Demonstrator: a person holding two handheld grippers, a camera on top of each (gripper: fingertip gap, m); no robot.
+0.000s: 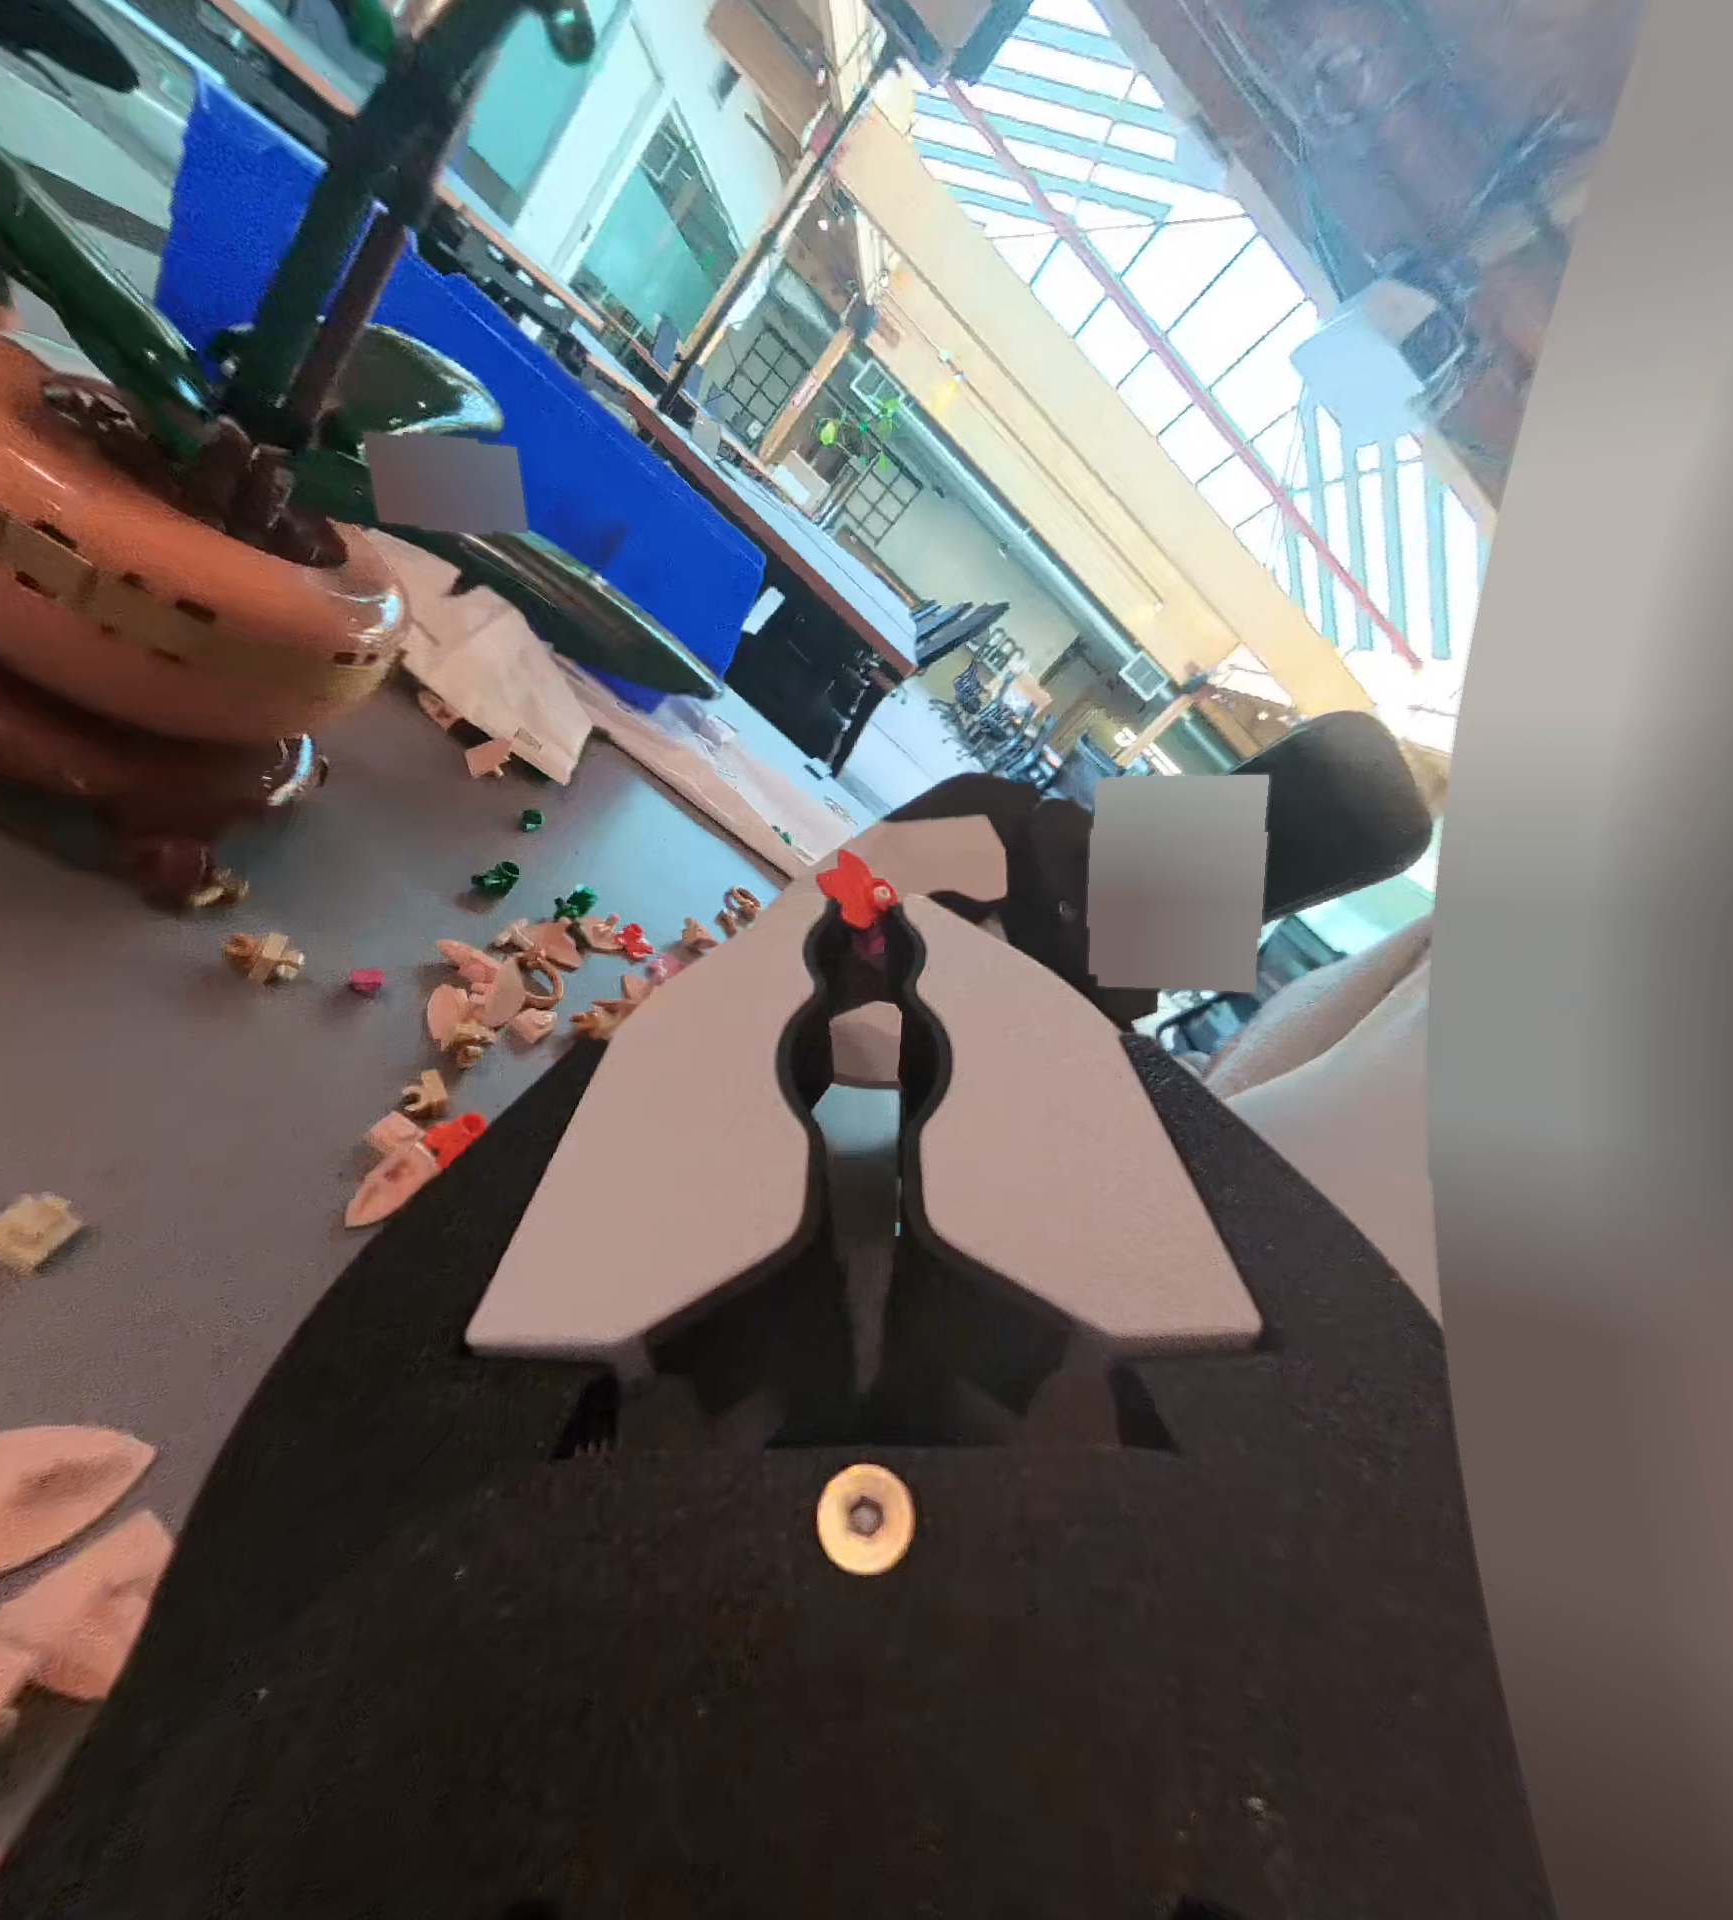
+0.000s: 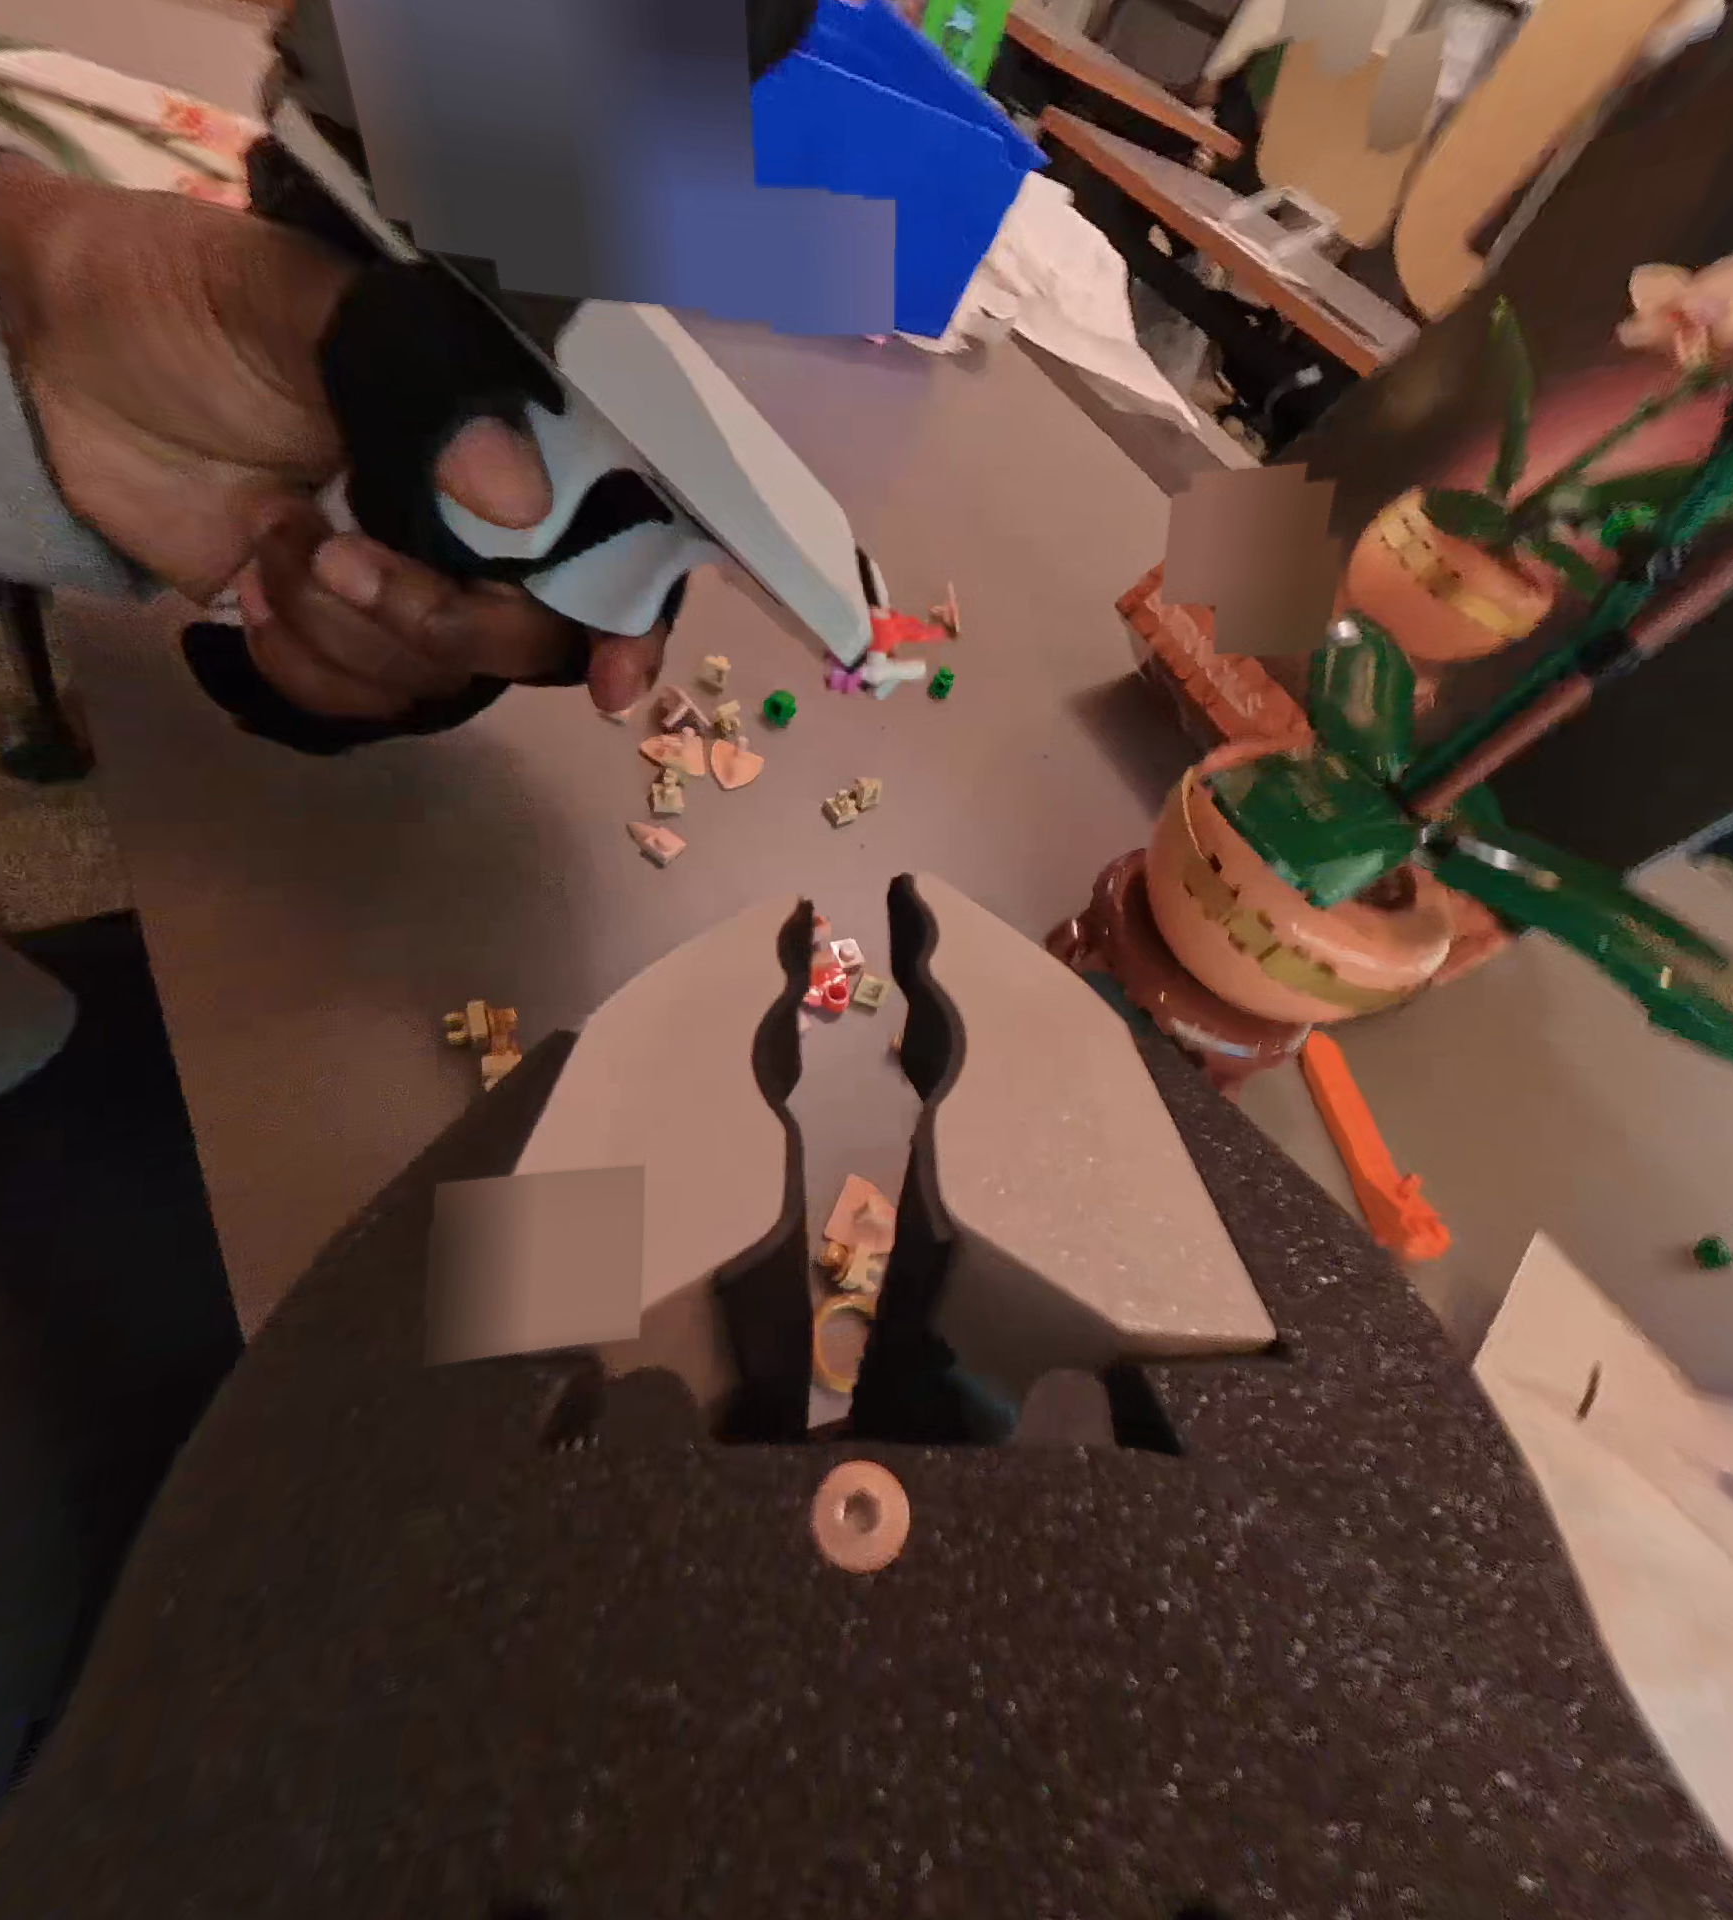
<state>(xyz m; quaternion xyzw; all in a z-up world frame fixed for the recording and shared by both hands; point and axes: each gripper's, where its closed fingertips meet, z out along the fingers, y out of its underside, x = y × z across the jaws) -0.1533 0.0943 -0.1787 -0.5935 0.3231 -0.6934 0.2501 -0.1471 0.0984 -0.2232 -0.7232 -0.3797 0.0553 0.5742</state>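
Note:
My left gripper (image 1: pixel 858 920) is shut on a small red brick piece (image 1: pixel 849 883) at its tips, with a bit of purple just below it. In the right wrist view the left gripper (image 2: pixel 857 639) is held by a hand at the upper left, its tip over a cluster of pink, red and green pieces (image 2: pixel 893 665) on the grey table (image 2: pixel 997 540). My right gripper (image 2: pixel 849 902) is open and empty, hovering above small pink and red pieces (image 2: pixel 834 979). A gold ring piece (image 2: pixel 838 1340) shows between its fingers.
A brick-built plant in a tan pot (image 1: pixel 114 582) (image 2: pixel 1288 925) with green leaves stands close by. An orange brick tool (image 2: pixel 1361 1164) lies by its base. A blue bin (image 1: pixel 550 468) and white paper (image 2: pixel 1672 1507) sit on the table. Loose petals (image 1: pixel 488 987) are scattered around. The grippers' ends are close to 4 centimeters from one another.

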